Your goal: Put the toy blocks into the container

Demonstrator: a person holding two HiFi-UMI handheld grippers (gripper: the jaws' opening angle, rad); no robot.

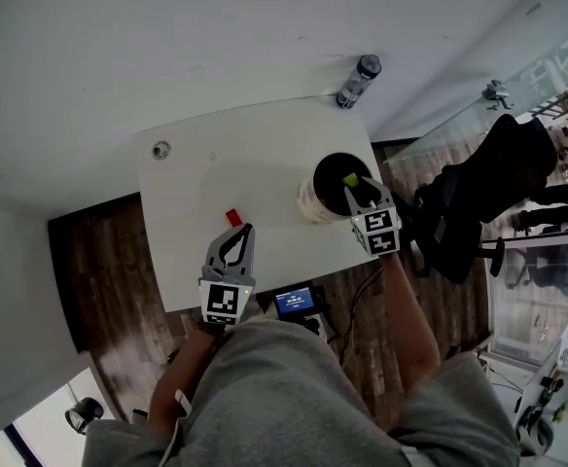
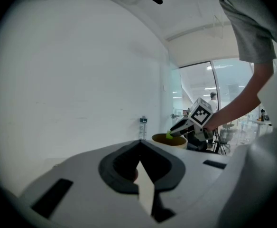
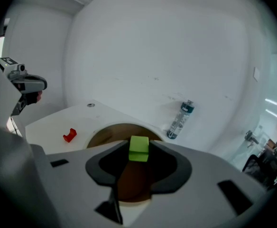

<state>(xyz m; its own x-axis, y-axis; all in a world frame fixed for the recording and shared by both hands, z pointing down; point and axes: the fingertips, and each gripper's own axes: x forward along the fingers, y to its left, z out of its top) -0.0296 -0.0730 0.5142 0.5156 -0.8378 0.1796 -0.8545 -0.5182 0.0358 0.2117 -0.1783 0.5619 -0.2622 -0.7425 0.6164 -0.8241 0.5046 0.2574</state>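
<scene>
Head view: right gripper (image 1: pixel 359 191) hovers over the container (image 1: pixel 309 204), green block (image 1: pixel 350 178) clamped between its fingers, not dropped yet. Left gripper view: left gripper (image 2: pixel 139 144), tips together, empty. Right gripper view: red block (image 3: pixel 69 135) lies left of the container, awaiting pickup.

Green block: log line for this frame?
right gripper: shut on green block, above container opening | left gripper: shut, empty | red block: on table

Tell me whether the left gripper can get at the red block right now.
Probably yes: the red block lies on the table just ahead of the left gripper, with nothing between them. Its jaws are together, so they must open first.
</scene>
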